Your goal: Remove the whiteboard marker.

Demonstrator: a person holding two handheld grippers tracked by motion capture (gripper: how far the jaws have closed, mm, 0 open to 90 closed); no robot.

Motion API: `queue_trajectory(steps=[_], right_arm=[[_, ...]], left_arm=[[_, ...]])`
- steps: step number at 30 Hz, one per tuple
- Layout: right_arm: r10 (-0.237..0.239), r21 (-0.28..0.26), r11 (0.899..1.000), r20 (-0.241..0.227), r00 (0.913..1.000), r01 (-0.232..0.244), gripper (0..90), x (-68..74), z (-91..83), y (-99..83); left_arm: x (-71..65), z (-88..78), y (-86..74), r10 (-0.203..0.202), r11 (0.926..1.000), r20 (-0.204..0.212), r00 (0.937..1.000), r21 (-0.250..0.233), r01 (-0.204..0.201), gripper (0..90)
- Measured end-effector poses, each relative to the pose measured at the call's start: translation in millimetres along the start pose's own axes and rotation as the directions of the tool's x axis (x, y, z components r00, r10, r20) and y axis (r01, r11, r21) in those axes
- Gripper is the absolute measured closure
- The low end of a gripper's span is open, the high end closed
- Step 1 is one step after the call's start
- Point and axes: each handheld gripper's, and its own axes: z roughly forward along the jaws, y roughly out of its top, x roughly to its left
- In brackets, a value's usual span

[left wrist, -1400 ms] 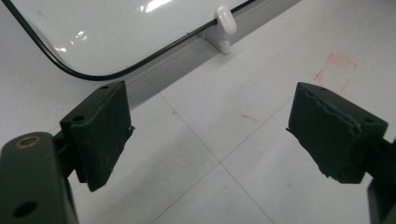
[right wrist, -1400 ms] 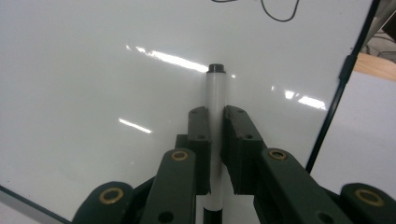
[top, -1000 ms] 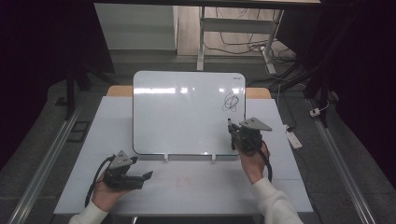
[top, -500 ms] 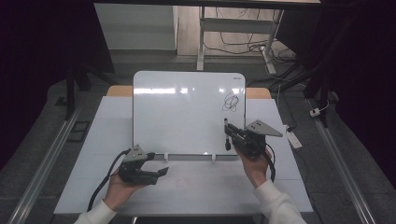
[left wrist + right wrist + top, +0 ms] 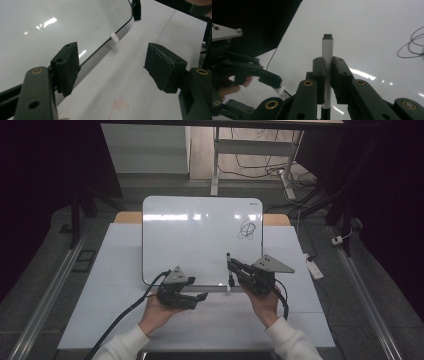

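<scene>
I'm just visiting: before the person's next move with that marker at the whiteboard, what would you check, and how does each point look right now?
1. Right hand-held gripper shut on the white marker with black ends: ok.
2. Marker cap removed: cannot tell.
3. Left hand-held gripper open with nothing between its jaws, which have just been closing: ok.
4. White glossy whiteboard propped up on the white table: ok.
5. Black scribble present at the board's upper right: ok.

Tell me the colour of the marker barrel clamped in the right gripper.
White, with a dark end; the marker shows best in the right gripper view.
</scene>
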Motion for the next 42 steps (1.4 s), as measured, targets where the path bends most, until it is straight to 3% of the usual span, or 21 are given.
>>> queue_trajectory(steps=[11,20,23,29,32,33,34,36,39,42], right_arm=[[0.032,-0.036,0.999,-0.065,0.9974,-0.034,81.0,12.9,6.0,-8.0],[0.053,-0.063,0.996,-0.108,0.9927,-0.06,81.0,18.3,6.0,-9.8],[0.042,-0.07,0.996,-0.107,0.9934,-0.05,81.0,19.9,5.2,-10.1],[0.027,-0.068,0.997,-0.122,0.9922,-0.036,80.3,19.6,2.4,-10.8],[0.016,-0.037,0.999,-0.154,0.988,-0.022,73.1,17.6,3.1,-10.4],[-0.014,0.008,1.0,-0.164,0.9863,0.016,66.0,14.4,2.5,-9.9],[-0.012,0.045,0.999,-0.193,0.9811,0.021,64.1,11.6,3.3,-9.4],[-0.001,0.133,0.991,-0.251,0.9679,0.035,61.4,6.3,7.1,-9.4],[0.0,0.204,0.977,-0.296,0.9551,0.064,61.4,2.9,11.6,-11.8],[-0.037,0.238,0.965,-0.293,0.9554,0.11,64.6,5.4,14.2,-12.5]], left_arm=[[-8.0,22.4,11.0,0.002,0.9994,0.057,0.9983,-0.034,0.0,42.6],[-12.6,35.5,13.8,0.032,0.9987,0.086,0.9958,-0.043,-0.029,63.8],[-12.2,35.3,13.7,0.059,0.9979,0.083,0.9948,-0.03,-0.057,74.1],[-7.7,32.3,15.0,0.072,0.9974,0.074,0.9947,0.006,-0.072,78.2],[-6.8,31.3,14.9,0.09,0.9955,0.064,0.9939,0.024,-0.092,78.5],[-6.5,30.2,15.2,0.101,0.994,0.063,0.9929,0.035,-0.103,78.5],[-6.3,29.8,15.4,0.106,0.9933,0.064,0.9923,0.039,-0.108,78.5],[-5.6,29.3,15.7,0.112,0.9922,0.066,0.9916,0.048,-0.115,78.6],[-5.1,28.5,16.1,0.124,0.99,0.068,0.99,0.059,-0.128,78.6],[-5.7,27.9,16.5,0.139,0.9868,0.072,0.9876,0.073,-0.145,78.6]])
